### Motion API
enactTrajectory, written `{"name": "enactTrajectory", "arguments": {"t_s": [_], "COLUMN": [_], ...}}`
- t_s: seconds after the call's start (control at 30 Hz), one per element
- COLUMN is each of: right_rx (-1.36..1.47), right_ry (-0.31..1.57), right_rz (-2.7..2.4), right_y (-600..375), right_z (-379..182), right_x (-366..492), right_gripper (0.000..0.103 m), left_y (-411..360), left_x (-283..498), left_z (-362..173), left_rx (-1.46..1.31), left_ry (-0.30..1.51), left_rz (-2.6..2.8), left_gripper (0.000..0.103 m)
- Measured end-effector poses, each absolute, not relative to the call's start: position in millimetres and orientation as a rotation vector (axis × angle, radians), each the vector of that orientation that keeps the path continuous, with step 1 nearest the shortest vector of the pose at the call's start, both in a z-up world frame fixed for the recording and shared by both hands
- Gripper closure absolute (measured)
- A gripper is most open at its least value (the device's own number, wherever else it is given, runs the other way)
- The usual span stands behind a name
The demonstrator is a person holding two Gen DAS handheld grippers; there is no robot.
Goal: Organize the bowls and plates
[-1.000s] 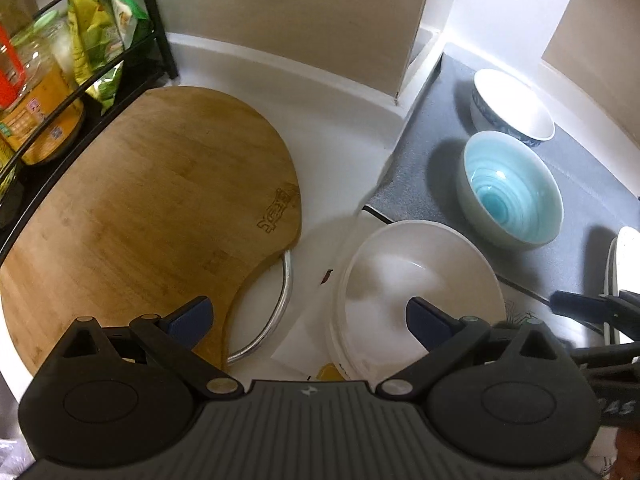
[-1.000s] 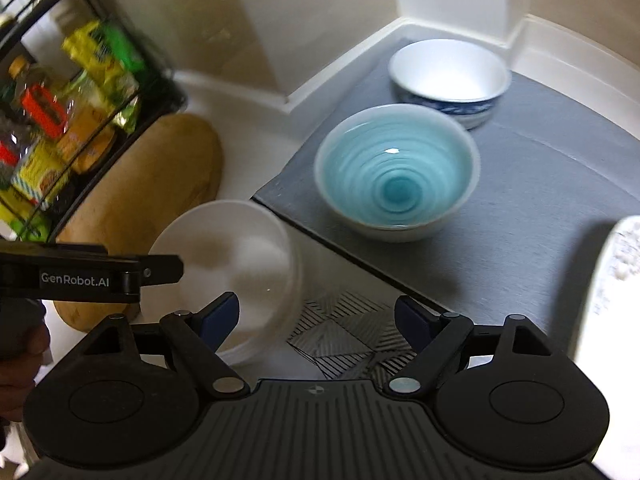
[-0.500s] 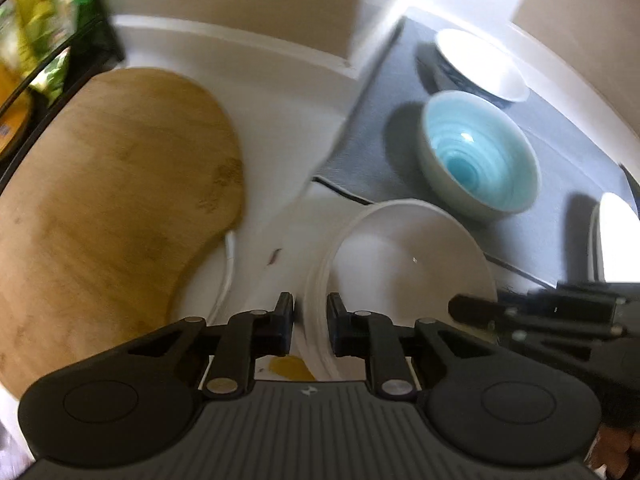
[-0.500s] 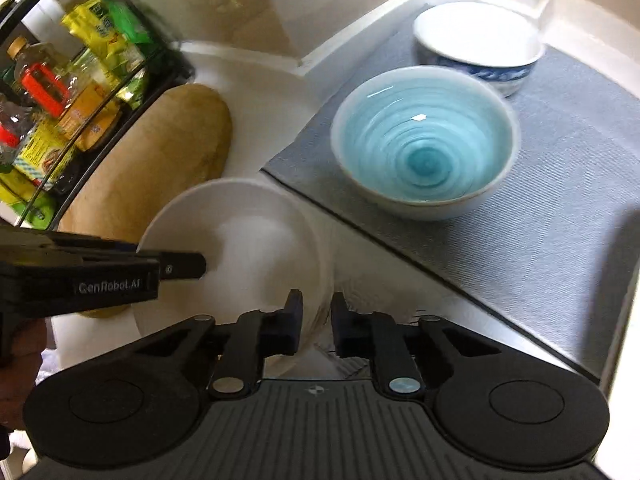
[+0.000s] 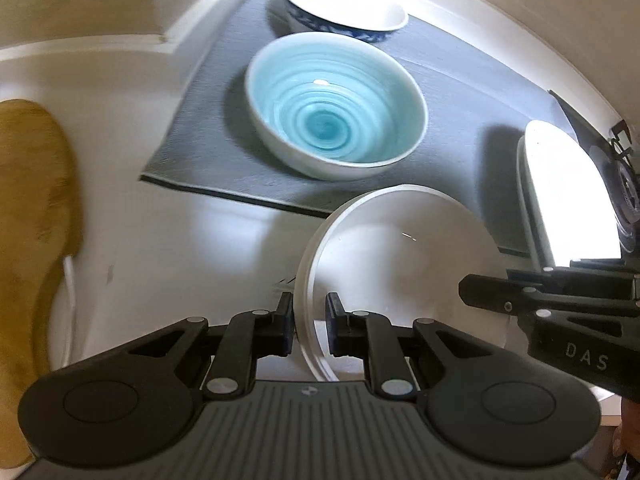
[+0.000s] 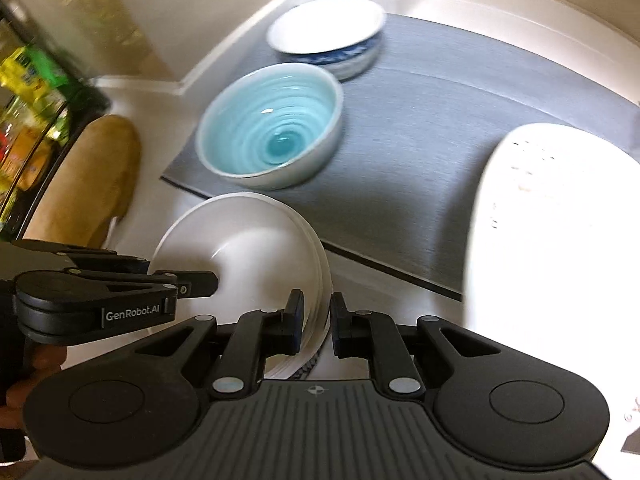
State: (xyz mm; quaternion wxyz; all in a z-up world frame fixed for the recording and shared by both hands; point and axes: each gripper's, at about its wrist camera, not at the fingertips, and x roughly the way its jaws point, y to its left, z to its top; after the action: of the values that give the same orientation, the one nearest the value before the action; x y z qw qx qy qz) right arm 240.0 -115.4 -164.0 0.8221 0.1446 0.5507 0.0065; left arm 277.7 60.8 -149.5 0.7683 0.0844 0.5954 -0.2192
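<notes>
Both the left gripper [image 5: 307, 326] and right gripper [image 6: 317, 322] look clamped on opposite rims of the white bowls [image 5: 400, 264], probably 2 stacked, gray mat [image 5: 460, 92] lying toward the frame's upper right.

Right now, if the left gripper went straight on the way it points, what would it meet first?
The left gripper already clamps the rim of the white bowl. Straight on, it would likely meet the white counter beneath first, though depth is unclear.

White countertop [image 5: 168, 216] carries a grey mat [image 5: 460, 92] w/ a turquoise bowl [image 5: 336, 108] and a blue-patterned bowl [image 5: 344, 8] behind it (just apart), plus a wooden cutting board [image 5: 32, 208] at left.
</notes>
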Motion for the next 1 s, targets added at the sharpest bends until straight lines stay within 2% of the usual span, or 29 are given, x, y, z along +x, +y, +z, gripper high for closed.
{"name": "enactTrajectory", "arguments": {"t_s": [0.23, 0.3, 0.33, 0.37, 0.4, 0.43, 0.47, 0.5, 0.63, 0.7, 1.0], "right_rx": [0.346, 0.346, 0.344, 0.340, 0.337, 0.340, 0.346, 0.351, 0.363, 0.368, 0.354], "right_ry": [1.160, 1.153, 1.147, 1.141, 1.136, 1.128, 1.120, 1.113, 1.079, 1.065, 1.074], "right_rz": [-0.012, -0.010, -0.015, -0.022, -0.028, -0.032, -0.036, -0.036, -0.040, -0.044, -0.044], "right_y": [-126.4, -127.1, -127.2, -127.0, -127.4, -128.5, -130.0, -131.1, -136.0, -137.2, -130.6], "right_z": [-168.8, -168.0, -167.1, -165.6, -163.8, -161.2, -157.8, -154.5, -138.3, -132.9, -134.0], "right_x": [232.7, 231.6, 231.1, 231.3, 230.6, 229.7, 228.8, 228.7, 226.4, 226.3, 235.2], "right_gripper": [0.087, 0.086, 0.085, 0.077, 0.062, 0.054, 0.042, 0.037, 0.028, 0.024, 0.023], "left_y": [52.0, 52.7, 54.5, 57.3, 60.4, 65.2, 69.0, 72.4, 87.6, 92.5, 83.2], "left_x": [282.3, 282.6, 282.7, 282.5, 282.5, 282.2, 282.5, 283.6, 291.6, 294.0, 293.9], "left_z": [-152.6, -149.6, -147.3, -144.2, -140.5, -135.8, -131.0, -127.4, -113.8, -107.4, -105.3], "left_rx": [0.189, 0.204, 0.209, 0.210, 0.208, 0.204, 0.199, 0.194, 0.127, 0.107, 0.149], "left_ry": [1.275, 1.255, 1.249, 1.241, 1.227, 1.207, 1.189, 1.182, 1.177, 1.158, 1.170], "left_rz": [-0.489, -0.474, -0.468, -0.461, -0.449, -0.441, -0.436, -0.431, -0.371, -0.345, -0.306], "left_gripper": [0.084, 0.067, 0.047, 0.025, 0.017, 0.011, 0.009, 0.009, 0.000, 0.001, 0.000]}}
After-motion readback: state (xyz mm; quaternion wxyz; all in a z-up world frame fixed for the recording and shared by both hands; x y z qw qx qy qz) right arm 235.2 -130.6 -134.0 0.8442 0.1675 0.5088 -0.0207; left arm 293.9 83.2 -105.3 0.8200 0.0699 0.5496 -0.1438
